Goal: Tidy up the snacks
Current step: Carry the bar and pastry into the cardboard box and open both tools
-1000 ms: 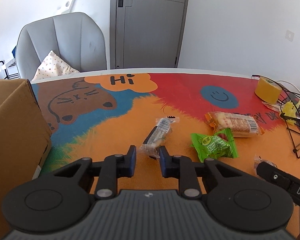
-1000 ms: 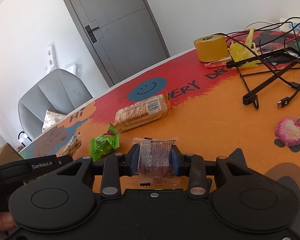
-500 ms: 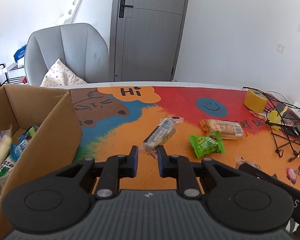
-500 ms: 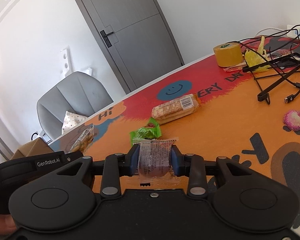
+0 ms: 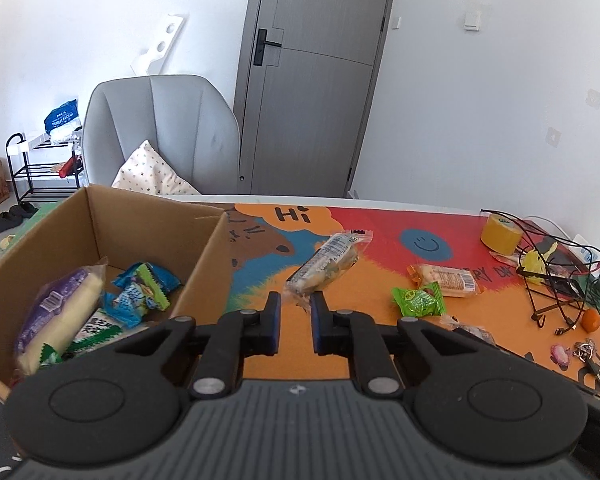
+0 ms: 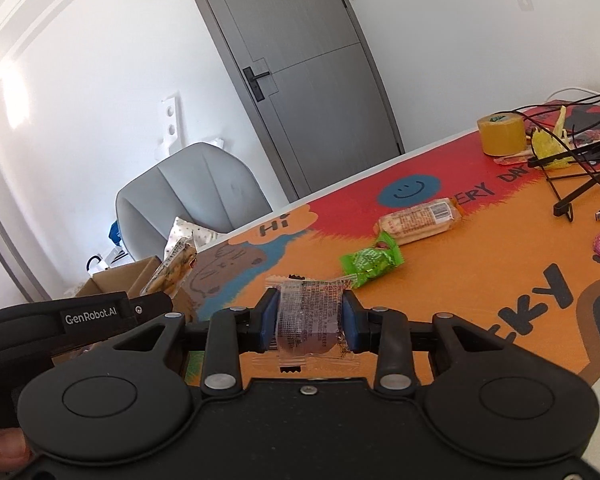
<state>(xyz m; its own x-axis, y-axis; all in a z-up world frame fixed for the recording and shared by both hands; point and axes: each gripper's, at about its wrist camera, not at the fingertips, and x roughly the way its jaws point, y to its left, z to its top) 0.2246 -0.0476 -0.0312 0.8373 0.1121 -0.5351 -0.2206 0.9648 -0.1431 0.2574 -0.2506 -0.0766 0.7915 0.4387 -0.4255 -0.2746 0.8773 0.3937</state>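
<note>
My left gripper (image 5: 294, 310) is shut on the end of a clear-wrapped snack bar (image 5: 326, 262) and holds it in the air above the mat. It also shows in the right wrist view (image 6: 176, 266), raised beside the box. My right gripper (image 6: 310, 322) is shut on a clear packet with a dark snack (image 6: 308, 320), lifted over the mat. An open cardboard box (image 5: 152, 216) at the left holds several snack packs (image 5: 136, 292). A green packet (image 5: 418, 300) and an orange-ended cracker pack (image 5: 444, 280) lie on the mat.
A yellow tape roll (image 5: 500, 232), a black wire stand with cables (image 5: 556, 280), a small orange fruit (image 5: 590, 319) and keychains (image 5: 580, 354) crowd the table's right side. A grey chair (image 5: 160, 136) stands behind the table. The colourful mat (image 5: 380, 248) covers the tabletop.
Both grippers have risen and pulled back. The left one lifted the clear snack bar off the mat, bringing the box's inside into view. The right one still holds its packet.
</note>
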